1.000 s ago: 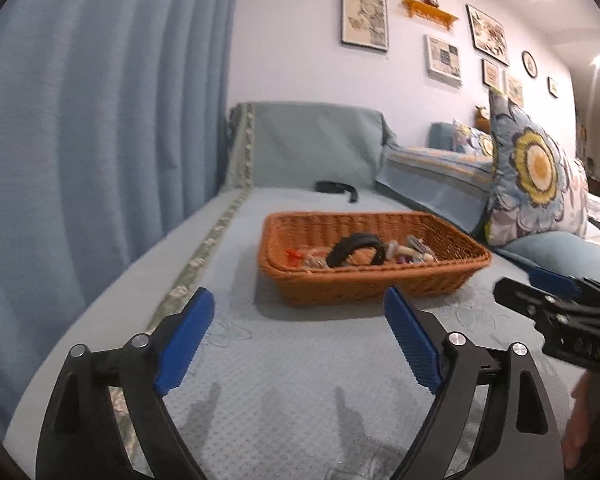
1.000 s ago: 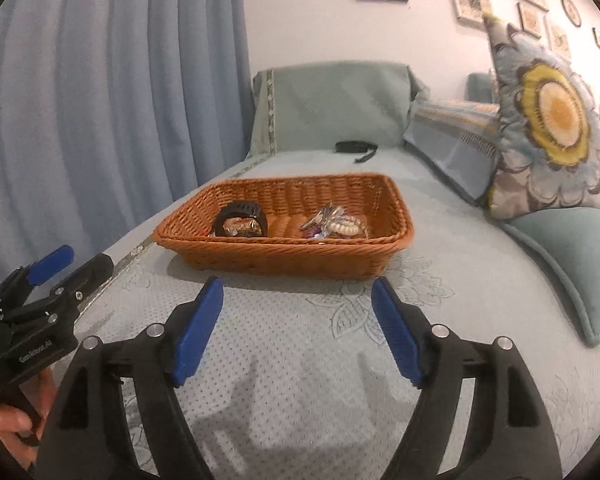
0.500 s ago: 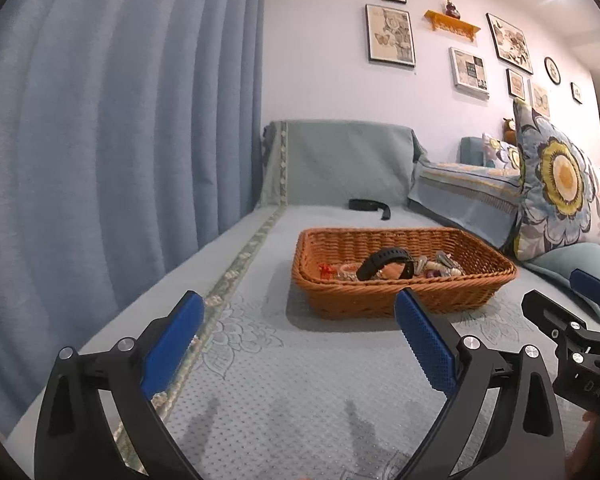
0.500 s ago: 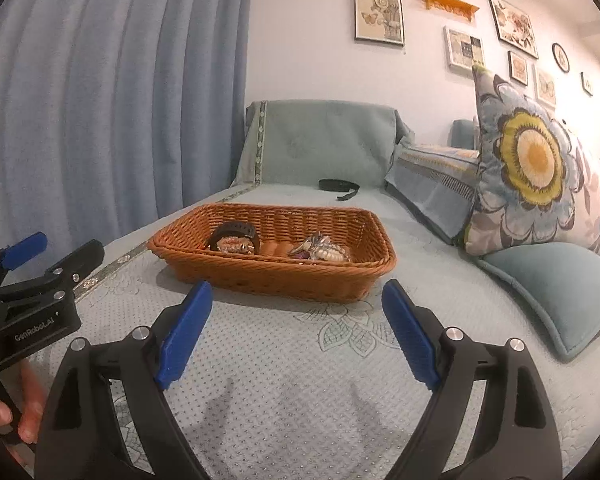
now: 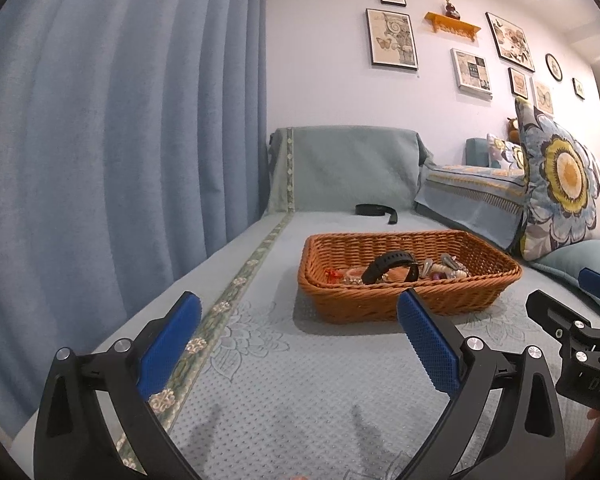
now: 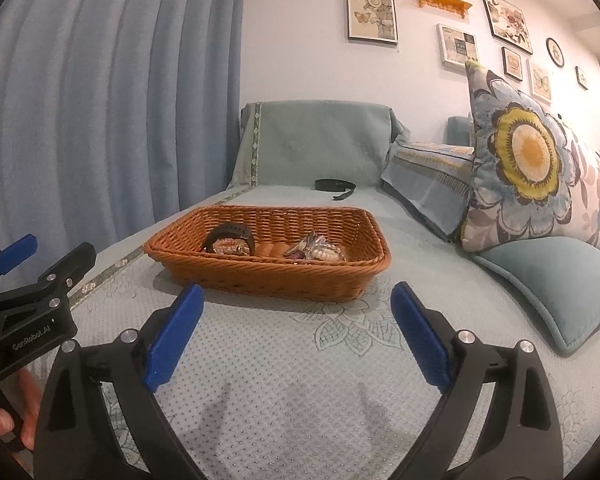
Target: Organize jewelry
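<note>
An orange wicker basket [image 5: 384,306] sits on the blue-green sofa seat; it also shows in the right wrist view [image 6: 276,276]. In it lie a black watch [image 5: 388,266], a red trinket [image 5: 331,275] and a heap of beaded jewelry and clips [image 5: 446,270]. The watch [image 6: 230,236] and the heap [image 6: 316,252] show in the right view too. My left gripper [image 5: 298,346] is open and empty, in front of the basket. My right gripper [image 6: 296,334] is open and empty, also short of the basket. A black strap [image 5: 376,211] lies on the seat behind the basket.
A blue curtain [image 5: 120,140] hangs along the left. A flowered cushion [image 6: 532,164] and a plain teal cushion [image 6: 556,280] lie to the right. The sofa backrest [image 5: 340,168] rises behind. Framed pictures hang on the wall [image 5: 392,40].
Both grippers have drawn back from the basket and tilted upward, so more wall and curtain show. Both stay open and empty.
</note>
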The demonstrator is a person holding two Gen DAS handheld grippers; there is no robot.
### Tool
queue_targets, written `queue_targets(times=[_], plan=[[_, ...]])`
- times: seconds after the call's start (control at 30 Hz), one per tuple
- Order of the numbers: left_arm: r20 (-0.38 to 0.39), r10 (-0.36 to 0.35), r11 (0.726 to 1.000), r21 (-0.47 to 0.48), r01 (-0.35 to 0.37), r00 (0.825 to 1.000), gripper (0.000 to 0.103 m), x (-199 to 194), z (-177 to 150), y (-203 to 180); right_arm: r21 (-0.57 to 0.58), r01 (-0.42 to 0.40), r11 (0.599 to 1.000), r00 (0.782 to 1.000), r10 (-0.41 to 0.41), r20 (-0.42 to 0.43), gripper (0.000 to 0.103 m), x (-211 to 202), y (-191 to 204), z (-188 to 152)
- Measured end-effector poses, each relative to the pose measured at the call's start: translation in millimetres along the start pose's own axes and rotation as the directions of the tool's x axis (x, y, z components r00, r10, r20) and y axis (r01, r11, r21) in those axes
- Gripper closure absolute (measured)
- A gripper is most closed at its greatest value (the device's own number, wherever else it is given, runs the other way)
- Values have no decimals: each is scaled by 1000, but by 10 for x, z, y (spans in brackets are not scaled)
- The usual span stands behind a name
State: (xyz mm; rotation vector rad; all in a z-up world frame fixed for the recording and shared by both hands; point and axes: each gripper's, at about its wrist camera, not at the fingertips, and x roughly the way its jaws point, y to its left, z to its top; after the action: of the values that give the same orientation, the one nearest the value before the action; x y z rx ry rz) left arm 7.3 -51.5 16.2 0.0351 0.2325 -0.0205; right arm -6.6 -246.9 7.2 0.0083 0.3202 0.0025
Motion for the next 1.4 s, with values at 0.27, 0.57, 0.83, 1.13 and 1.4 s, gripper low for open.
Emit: queue_targets(times=[0.27,0.57,0.83,1.13,1.4], plan=[[-2,-1,1000,0,1,1000,8,10,5,-8,-3,5,1000,1000,-5,-1,9,0,17,-3],[-10,0,1000,2,0,1000,8,27,7,-23,-8,10,1000,1000,-10,-5,8,-3,35,-11],[-11,0,1000,2,0,1000,8,26,6,-24,-14,12,1000,1000,-12,-9,8,4,30,-3],[-14,1,1000,3,-1,1000,8,21,4,-34,-16,13,1000,1000,-13,-14,8,19,27,2],[-18,-1,1000,3,1,1000,8,24,-1,-38,-20,14,1000,1000,-15,-18,8,32,29,-1]])
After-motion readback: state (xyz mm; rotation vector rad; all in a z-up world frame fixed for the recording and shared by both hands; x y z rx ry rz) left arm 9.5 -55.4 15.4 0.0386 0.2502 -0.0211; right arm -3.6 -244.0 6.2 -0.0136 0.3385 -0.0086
